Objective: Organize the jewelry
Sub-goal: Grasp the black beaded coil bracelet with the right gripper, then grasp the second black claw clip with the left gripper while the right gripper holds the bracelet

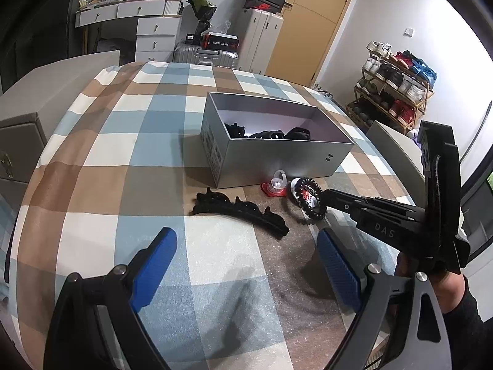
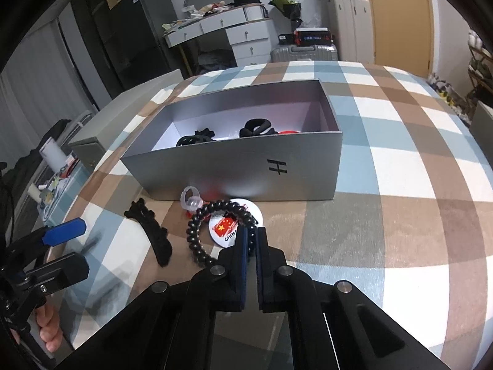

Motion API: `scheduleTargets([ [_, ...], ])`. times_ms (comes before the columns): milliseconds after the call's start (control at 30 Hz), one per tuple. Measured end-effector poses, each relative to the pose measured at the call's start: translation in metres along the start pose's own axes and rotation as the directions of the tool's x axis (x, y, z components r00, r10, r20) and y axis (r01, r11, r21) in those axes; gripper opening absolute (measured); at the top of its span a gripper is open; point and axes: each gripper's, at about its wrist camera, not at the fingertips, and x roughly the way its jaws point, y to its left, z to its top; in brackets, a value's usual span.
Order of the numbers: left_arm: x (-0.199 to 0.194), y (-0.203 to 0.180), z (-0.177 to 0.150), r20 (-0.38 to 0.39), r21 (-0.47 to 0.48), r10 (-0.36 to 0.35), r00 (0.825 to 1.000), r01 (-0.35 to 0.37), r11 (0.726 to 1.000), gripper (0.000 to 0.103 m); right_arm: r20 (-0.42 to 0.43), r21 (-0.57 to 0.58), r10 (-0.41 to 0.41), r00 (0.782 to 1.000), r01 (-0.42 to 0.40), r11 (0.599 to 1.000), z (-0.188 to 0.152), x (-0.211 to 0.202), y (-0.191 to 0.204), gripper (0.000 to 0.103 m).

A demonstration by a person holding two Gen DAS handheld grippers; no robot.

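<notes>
A black beaded bracelet lies partly over a round badge with a red flag, in front of the grey open box. My right gripper is shut on the bracelet's near right side; in the left wrist view it reaches the bracelet from the right. A clear ring on a red base stands by the box wall. A black hair clip lies left of the bracelet. My left gripper hovers open, short of the clip, with nothing between its blue pads. Black items lie inside the box.
The checked cloth covers the whole table. A grey cabinet stands off its left edge and a shoe rack off the far right. Suitcases and a white desk stand beyond the far edge.
</notes>
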Motion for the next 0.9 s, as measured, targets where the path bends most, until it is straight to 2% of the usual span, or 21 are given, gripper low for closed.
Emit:
scheduleTargets([
  [267, 0.003, -0.001, -0.003, -0.016, -0.005, 0.008, 1.000, -0.008, 1.000, 0.090, -0.057, -0.029, 0.003, 0.998, -0.005, 1.000, 0.006, 0.012, 0.006, 0.012],
  [467, 0.004, 0.000, -0.004, -0.023, -0.006, 0.016, 1.000, -0.016, 1.000, 0.090, -0.043, -0.098, -0.031, 0.999, 0.026, 0.995, 0.005, 0.014, 0.019, 0.013],
  [567, 0.005, 0.002, -0.005, -0.033, -0.016, 0.015, 0.999, -0.016, 1.000, 0.090, -0.030, -0.132, -0.050, 0.998, 0.046, 0.990, 0.002, 0.013, 0.023, 0.010],
  [800, 0.010, 0.002, -0.005, -0.078, -0.002, 0.033, 0.996, -0.034, 0.999, 0.090, 0.017, -0.038, -0.035, 0.999, 0.035, 0.999, -0.004, -0.004, 0.005, 0.009],
  [900, 0.013, 0.002, -0.003, -0.091, -0.020, 0.020, 0.996, -0.022, 1.000, 0.090, 0.042, -0.008, -0.020, 0.999, 0.020, 1.000, -0.007, -0.015, -0.002, 0.009],
])
